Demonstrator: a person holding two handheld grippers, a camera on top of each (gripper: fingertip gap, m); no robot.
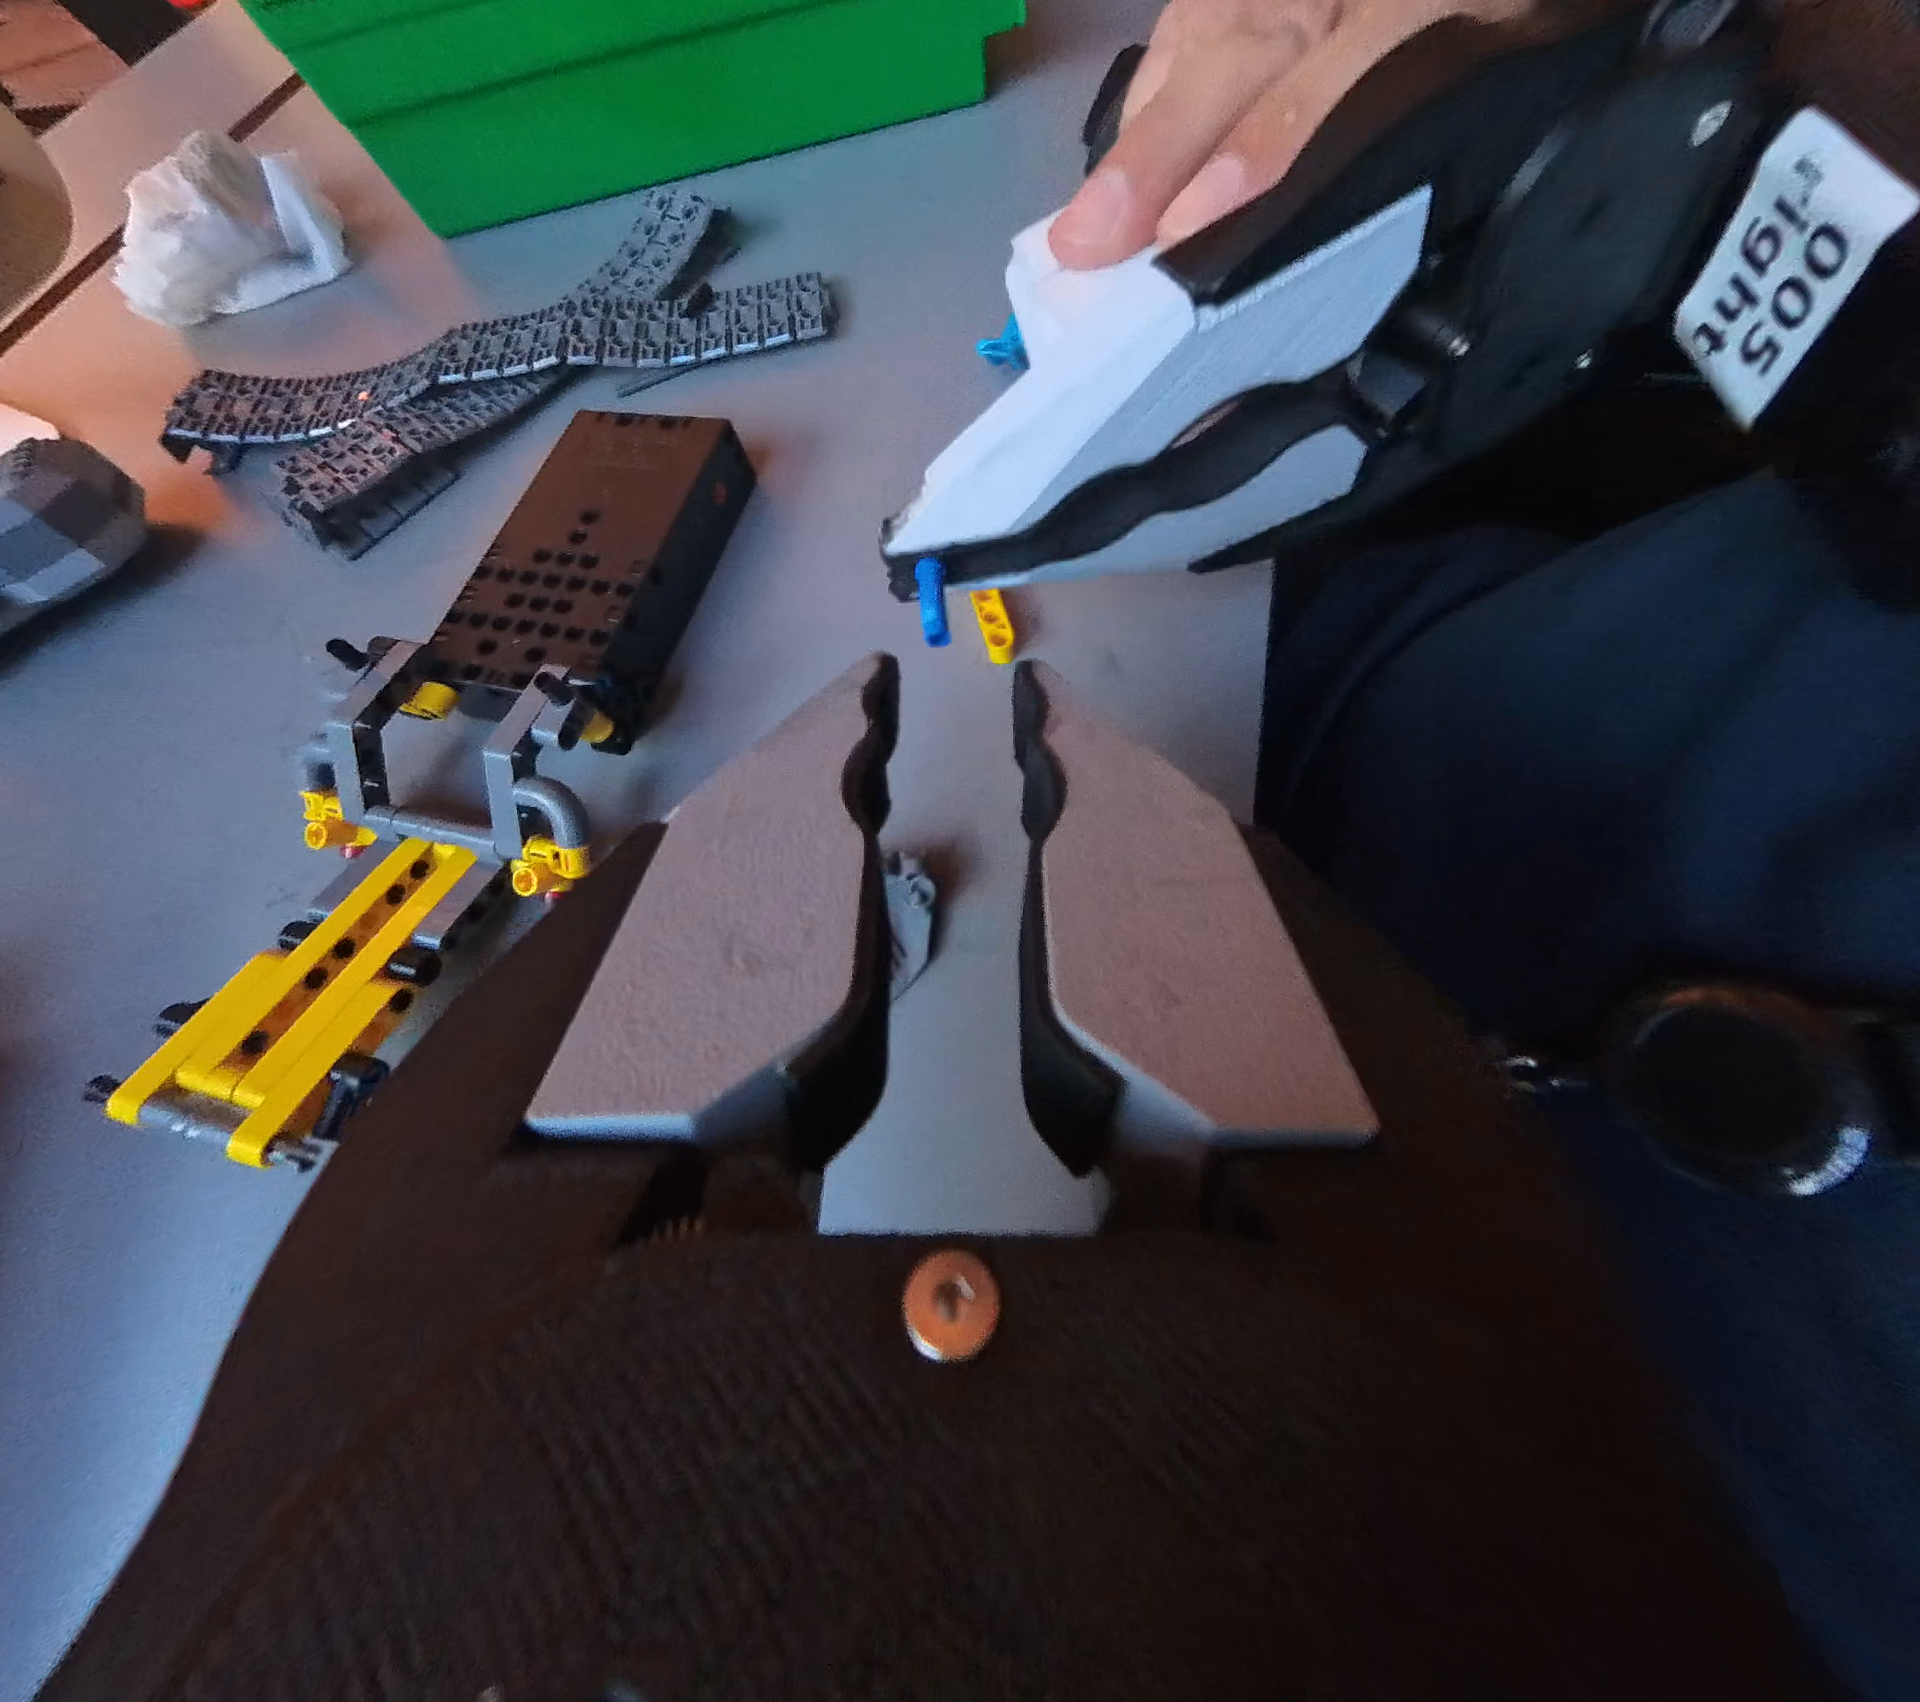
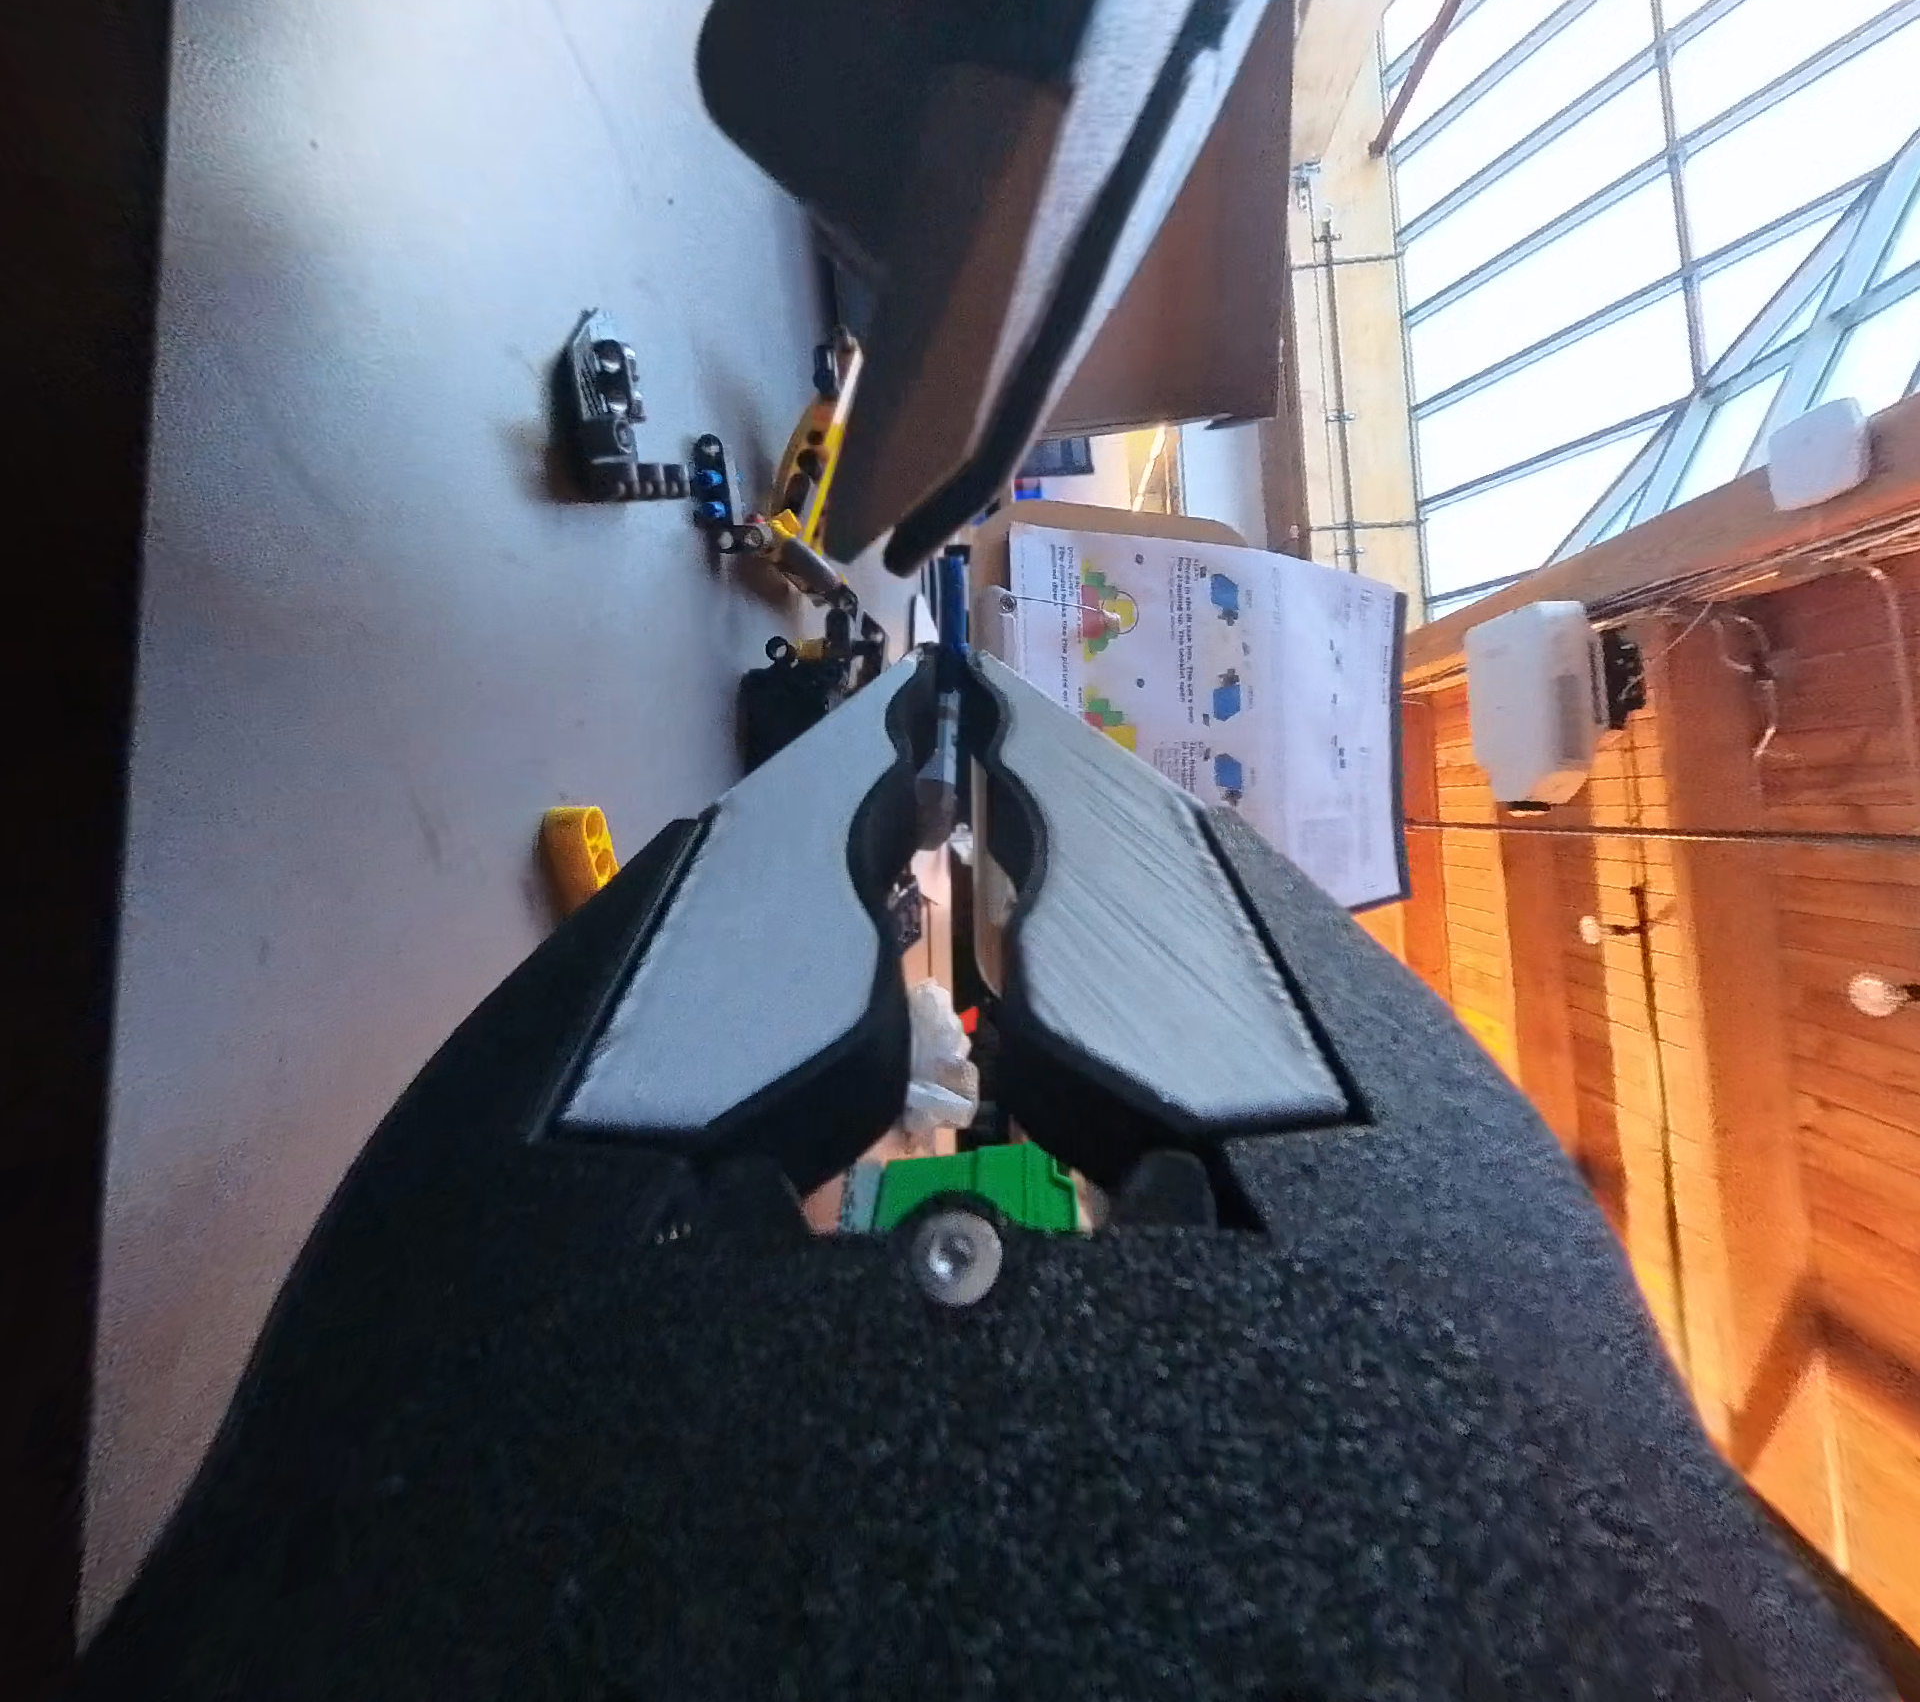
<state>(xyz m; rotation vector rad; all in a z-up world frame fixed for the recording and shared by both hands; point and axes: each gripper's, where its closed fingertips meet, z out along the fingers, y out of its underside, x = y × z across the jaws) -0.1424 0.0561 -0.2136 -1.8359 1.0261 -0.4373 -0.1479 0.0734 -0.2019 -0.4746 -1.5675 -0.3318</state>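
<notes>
One blue pin [image 1: 932, 600] (pointing tableward) sits clamped in right gripper [image 1: 906, 559]; left gripper [image 1: 954, 696] gapes.

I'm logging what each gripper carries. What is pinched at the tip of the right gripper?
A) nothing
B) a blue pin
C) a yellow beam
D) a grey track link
B: the right gripper has its jaws closed on a small blue pin that sticks out past the tips, while the yellow beam lies on the grey table just beyond it.
</notes>
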